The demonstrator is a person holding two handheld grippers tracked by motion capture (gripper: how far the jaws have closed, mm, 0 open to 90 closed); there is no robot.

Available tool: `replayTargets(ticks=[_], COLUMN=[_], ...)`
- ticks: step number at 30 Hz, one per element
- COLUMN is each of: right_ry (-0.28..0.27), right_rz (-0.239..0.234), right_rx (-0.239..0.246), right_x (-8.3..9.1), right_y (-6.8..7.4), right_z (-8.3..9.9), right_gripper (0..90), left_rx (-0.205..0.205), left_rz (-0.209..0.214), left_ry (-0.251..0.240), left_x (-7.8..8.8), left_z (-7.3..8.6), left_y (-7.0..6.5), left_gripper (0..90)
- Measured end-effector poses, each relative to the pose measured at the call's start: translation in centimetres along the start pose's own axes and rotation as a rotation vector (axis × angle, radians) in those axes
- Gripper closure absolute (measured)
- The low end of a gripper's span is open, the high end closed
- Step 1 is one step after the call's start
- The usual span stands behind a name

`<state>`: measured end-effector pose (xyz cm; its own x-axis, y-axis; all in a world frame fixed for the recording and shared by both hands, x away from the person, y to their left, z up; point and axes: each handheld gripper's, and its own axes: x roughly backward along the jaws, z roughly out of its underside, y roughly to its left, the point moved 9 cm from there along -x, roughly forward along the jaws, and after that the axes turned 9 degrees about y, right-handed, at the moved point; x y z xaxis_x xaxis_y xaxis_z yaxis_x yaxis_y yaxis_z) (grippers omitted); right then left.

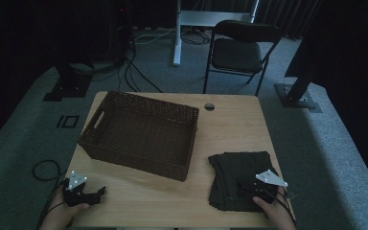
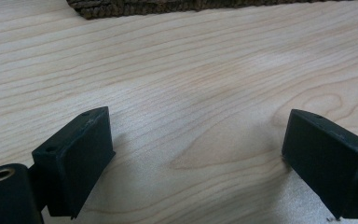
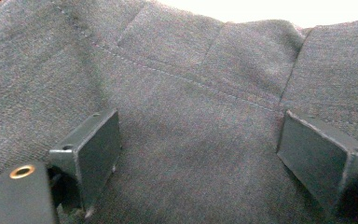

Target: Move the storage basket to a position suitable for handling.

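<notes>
Bench [image 2: 205, 70]: we see pale wood, smooth, matt, with wavy grain.
Basket [image 1: 141, 132]: we read it as dark brown woven wicker, rough.
Folded garment [image 3: 177, 84]: we see dark grey woven cloth, matt, with stitched seams.
Jaws: we find them matt black, plastic-looking, with flat faces.
Floor [image 1: 24, 129]: we make out grey carpet.

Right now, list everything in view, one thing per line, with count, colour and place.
table: one, light wood, centre of the high view.
basket: one, dark brown wicker, on the table's left half.
folded garment: one, dark grey, on the table's near right corner.
chair: one, black, on the carpet beyond the table.
cables: several, dark, on the carpet beyond the table.
left gripper: one, black, fingers open over bare wood at the table's near left corner.
right gripper: one, black, fingers open over the folded garment.
hands: two, at the near edge, one on each gripper.
</notes>
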<state>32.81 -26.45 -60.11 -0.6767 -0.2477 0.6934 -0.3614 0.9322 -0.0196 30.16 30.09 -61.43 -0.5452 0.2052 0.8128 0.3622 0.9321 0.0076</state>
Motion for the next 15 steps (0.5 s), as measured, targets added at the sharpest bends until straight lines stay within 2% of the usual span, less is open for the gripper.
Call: replayTargets(ticks=[4,7,8,9,11,12,15], right_ry=[-0.005,-0.001,-0.010,-0.026,-0.043,-0.049,-0.062], right_rz=[-0.011,-0.009,-0.007,-0.015,-0.019,-0.015,-0.018], right_rx=[-0.016,-0.029,-0.042,-0.067,-0.087,-0.086,-0.076], right_x=[0.1,0.4,0.6,0.7,1.0,1.1,1.3], right_y=[0.0,0.2,0.2,0.3,0.3,0.4,0.9], right_z=[-0.1,-0.4,-0.6,-1.0,-1.6,-1.9,-2.8], right_gripper=[12.8,12.7,12.7,12.7,12.8,12.8,12.8], left_rx=[-0.010,0.003,0.008,0.011,0.026,0.013,0.010], left_rz=[0.008,0.018,0.018,0.022,0.038,0.031,0.038], left_ry=[-0.001,-0.005,-0.004,-0.006,-0.012,-0.014,-0.022], left_x=[-0.1,0.1,0.2,0.3,0.5,0.6,0.9], left_z=[-0.1,-0.2,-0.3,-0.3,-0.5,-0.6,-0.7], left_y=[0.2,0.4,0.6,0.6,0.7,0.8,0.9], left_gripper=[9.2,11.1,14.4,14.9,14.9,14.9,14.9])
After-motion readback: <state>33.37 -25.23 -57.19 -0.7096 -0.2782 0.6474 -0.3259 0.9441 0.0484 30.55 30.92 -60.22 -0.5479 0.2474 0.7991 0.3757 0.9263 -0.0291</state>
